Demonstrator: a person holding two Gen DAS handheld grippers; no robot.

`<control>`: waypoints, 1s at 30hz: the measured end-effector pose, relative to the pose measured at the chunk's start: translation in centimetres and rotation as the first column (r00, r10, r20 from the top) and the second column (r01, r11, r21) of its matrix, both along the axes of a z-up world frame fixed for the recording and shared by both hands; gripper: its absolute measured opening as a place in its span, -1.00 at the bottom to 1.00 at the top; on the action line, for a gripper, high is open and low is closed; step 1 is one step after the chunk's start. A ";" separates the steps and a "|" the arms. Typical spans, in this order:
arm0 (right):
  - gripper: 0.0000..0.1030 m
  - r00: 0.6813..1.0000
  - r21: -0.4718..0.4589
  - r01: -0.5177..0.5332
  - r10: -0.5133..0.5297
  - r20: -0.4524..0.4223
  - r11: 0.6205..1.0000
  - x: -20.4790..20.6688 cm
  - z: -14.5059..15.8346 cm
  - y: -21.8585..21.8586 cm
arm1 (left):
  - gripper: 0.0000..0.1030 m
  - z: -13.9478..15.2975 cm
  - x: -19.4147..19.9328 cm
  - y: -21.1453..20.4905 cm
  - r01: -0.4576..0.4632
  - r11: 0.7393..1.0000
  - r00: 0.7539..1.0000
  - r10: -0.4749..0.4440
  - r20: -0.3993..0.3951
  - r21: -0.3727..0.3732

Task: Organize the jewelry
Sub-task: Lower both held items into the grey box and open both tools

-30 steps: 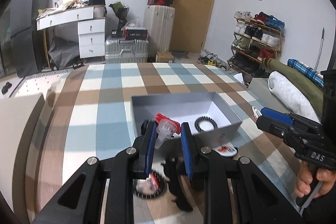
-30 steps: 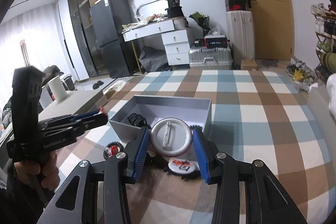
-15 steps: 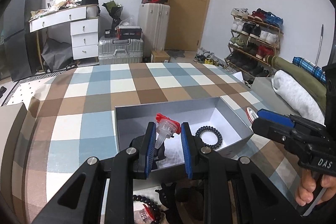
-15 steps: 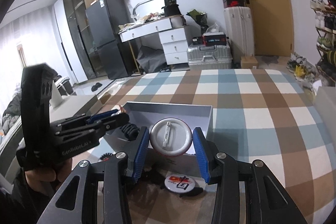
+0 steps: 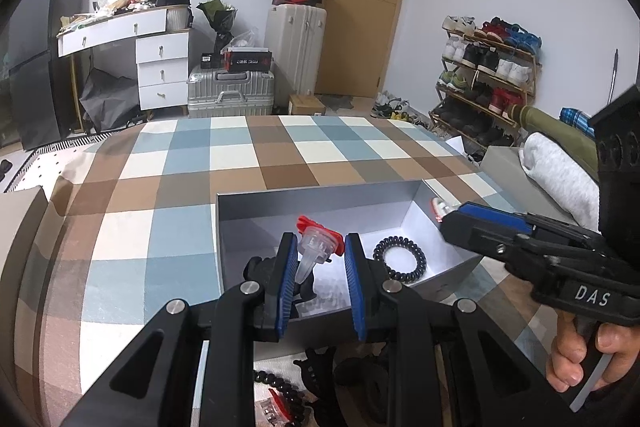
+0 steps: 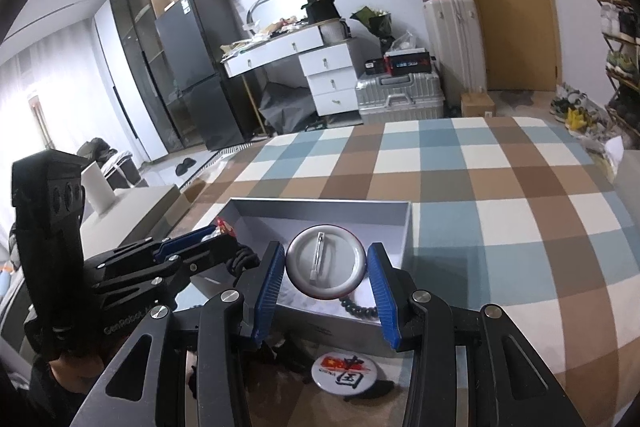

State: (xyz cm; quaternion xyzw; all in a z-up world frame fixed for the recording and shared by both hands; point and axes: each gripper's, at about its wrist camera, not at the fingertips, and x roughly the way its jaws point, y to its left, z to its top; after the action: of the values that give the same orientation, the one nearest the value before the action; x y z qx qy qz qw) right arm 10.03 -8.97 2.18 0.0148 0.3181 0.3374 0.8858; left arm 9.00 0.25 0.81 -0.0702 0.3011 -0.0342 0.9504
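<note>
My left gripper (image 5: 320, 259) is shut on a clear hair clip with a red top (image 5: 318, 241) and holds it over the near left part of the grey box (image 5: 316, 197). A black coil hair tie (image 5: 400, 259) lies inside the box. My right gripper (image 6: 326, 269) is shut on a round pin badge (image 6: 326, 267), back side showing, over the box's (image 6: 320, 205) near edge. The left gripper (image 6: 216, 247) shows at the left of the right wrist view, the right gripper (image 5: 452, 213) at the right of the left wrist view.
On the checked cloth (image 5: 240, 155) in front of the box lie a black bead bracelet (image 5: 280, 385), dark clips (image 5: 320, 367) and a printed round badge (image 6: 346, 371). A grey ledge (image 6: 132, 207) borders the left side, bedding (image 5: 560, 175) the right.
Both grippers have moved forward with their items, from above the loose pieces in front of the box to over the box itself. Their grips are unchanged.
</note>
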 end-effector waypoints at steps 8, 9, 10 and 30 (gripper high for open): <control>-0.19 0.999 -0.029 -0.025 0.025 -0.023 0.999 0.3 -0.9 1.1 | -0.64 -0.4 0.3 0.1 -0.011 1.000 1.000 0.011 -0.017 -0.003; -0.19 0.999 -0.031 -0.027 0.026 -0.024 0.999 0.4 -0.9 1.2 | -0.64 -0.4 0.3 0.1 -0.012 1.000 1.000 0.012 -0.018 -0.003; -0.19 0.999 -0.031 -0.027 0.026 -0.025 0.999 0.4 -0.9 1.2 | -0.64 -0.4 0.2 0.1 -0.011 1.000 1.000 0.011 -0.017 0.000; -0.19 0.998 -0.055 -0.056 0.054 -0.030 0.997 0.7 -1.7 1.7 | -0.64 -1.0 0.0 -0.7 0.033 0.999 0.998 -0.033 -0.054 0.007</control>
State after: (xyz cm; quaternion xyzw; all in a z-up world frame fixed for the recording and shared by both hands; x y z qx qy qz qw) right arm 10.70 -7.30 0.53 -0.0140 0.3405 0.3525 0.8716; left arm 9.00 -0.45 -0.17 -0.0623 0.3276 -0.0468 0.9416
